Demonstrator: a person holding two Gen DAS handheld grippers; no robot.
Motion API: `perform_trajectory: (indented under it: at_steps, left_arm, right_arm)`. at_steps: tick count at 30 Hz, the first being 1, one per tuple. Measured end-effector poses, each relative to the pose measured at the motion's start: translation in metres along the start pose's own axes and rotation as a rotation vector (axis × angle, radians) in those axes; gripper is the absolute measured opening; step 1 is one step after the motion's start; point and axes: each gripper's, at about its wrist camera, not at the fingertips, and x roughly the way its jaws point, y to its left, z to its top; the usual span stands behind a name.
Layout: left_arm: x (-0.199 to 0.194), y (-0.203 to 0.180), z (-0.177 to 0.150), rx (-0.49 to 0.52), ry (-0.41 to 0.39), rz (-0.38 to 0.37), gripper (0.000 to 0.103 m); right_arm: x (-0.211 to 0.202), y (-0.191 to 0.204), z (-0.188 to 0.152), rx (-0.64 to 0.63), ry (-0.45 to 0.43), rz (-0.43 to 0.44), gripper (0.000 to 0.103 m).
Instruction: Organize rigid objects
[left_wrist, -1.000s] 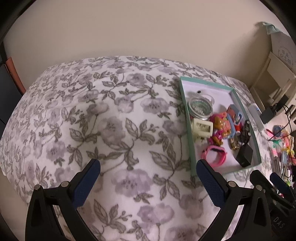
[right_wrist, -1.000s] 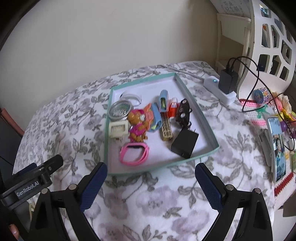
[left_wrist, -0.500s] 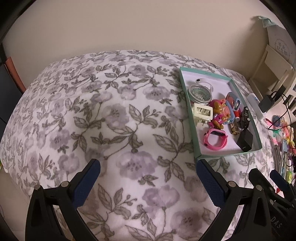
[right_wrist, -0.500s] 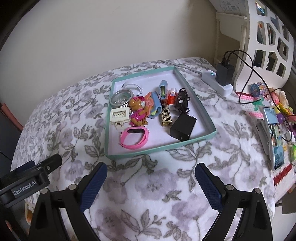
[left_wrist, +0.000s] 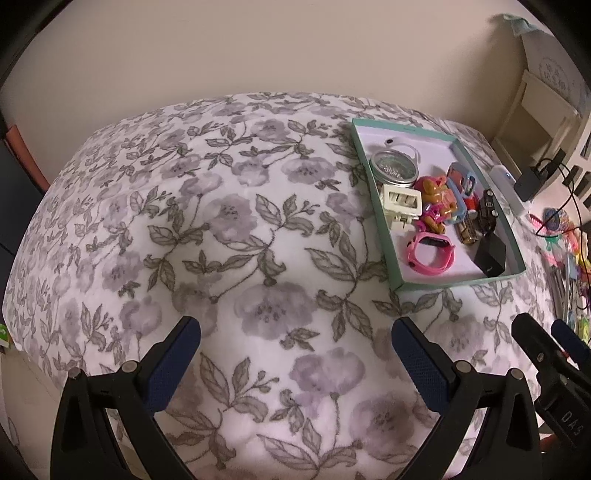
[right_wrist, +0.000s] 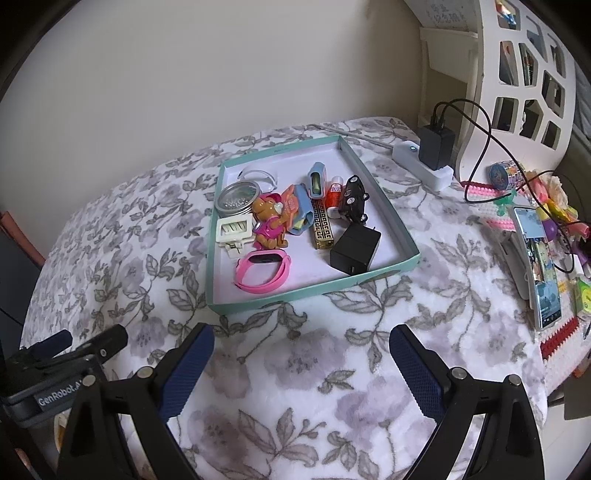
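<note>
Both tools hang spread and empty above the floral blanket (right_wrist: 295, 369): the right gripper (right_wrist: 301, 354) short of the teal tray (right_wrist: 317, 290), the left gripper (left_wrist: 295, 347) over bare cloth off to its side. Beyond them the tray sits on that soft blanket, crowded; a pink watch band (right_wrist: 263, 271) and black charger (right_wrist: 355, 248) lie nearest, with a toy figure (right_wrist: 271, 221), gold lighter (right_wrist: 322, 229) and toy car (right_wrist: 354, 197) touching farther back. Reaching in could well nudge neighbours or tip the tray on the yielding cloth
</note>
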Motion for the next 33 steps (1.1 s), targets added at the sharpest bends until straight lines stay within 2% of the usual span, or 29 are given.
perform_trajectory:
  at_steps: [33]
  left_arm:
    - [0.007,0.011,-0.004,-0.041,0.049,-0.008,0.103]
  right_arm:
    - [-0.003,0.007,-0.008,-0.031,-0.001,-0.010,0.098]
